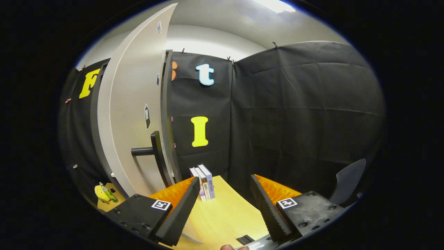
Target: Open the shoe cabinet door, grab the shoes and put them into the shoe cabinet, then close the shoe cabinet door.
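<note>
In the gripper view the claw stands with its fingers well apart and nothing between them but the bare yellow wood of the table. It holds nothing.

Ahead of the left finger and above it rises the shoe cabinet door, a tall pale panel. A dark edge runs down its right side, so it looks swung ajar, though how far it is open I cannot tell. Low on the panel sits a dark bar handle, standing off the surface on a short post, well beyond the fingertips. By my reading the door is a stiff board on hinges: light to swing, not fragile, but smooth on its face, so a push on the flat panel could slide. The handle is the place to take hold, with the fingers closing across the upright bar, and the pull should follow the door's arc so the bar does not twist out of the pads.

A few books stand upright on the table just beyond the fingertips, near the foot of the door. To the left of the left finger lies a yellow toy with a green part, too small to name. A dark chair back shows beyond the right finger.
</note>
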Tool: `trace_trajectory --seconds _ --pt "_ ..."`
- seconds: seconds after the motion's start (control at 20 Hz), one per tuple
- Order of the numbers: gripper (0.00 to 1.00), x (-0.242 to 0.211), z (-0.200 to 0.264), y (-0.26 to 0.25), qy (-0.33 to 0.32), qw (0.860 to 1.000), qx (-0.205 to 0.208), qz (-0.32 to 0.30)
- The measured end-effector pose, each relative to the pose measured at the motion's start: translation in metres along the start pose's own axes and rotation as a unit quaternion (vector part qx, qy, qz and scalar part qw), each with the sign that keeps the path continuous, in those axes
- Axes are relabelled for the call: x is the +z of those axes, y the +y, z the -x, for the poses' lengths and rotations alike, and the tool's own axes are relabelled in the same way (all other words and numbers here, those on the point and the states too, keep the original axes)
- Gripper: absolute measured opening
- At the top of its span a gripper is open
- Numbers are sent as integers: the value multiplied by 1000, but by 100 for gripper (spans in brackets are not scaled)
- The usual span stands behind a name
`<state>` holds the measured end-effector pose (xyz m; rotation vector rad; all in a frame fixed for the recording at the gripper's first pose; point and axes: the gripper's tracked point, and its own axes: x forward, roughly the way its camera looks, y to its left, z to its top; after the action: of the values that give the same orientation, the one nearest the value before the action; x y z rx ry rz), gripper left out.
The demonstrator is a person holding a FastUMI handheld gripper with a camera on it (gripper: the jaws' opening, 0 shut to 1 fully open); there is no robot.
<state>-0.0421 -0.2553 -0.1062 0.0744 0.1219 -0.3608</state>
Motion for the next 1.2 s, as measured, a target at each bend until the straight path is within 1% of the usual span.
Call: trace_trajectory --seconds 0.3,0.6,0.8,1.0,1.2 --pt "96 -4 14 21 -1 1000 -2 -1" --pt "96 -11 31 55 4 1000 13 -4" --pt "96 -13 39 85 7 999 38 0" --pt "96 -14 46 121 2 997 76 14" --pt "96 -18 47 153 10 994 110 5"
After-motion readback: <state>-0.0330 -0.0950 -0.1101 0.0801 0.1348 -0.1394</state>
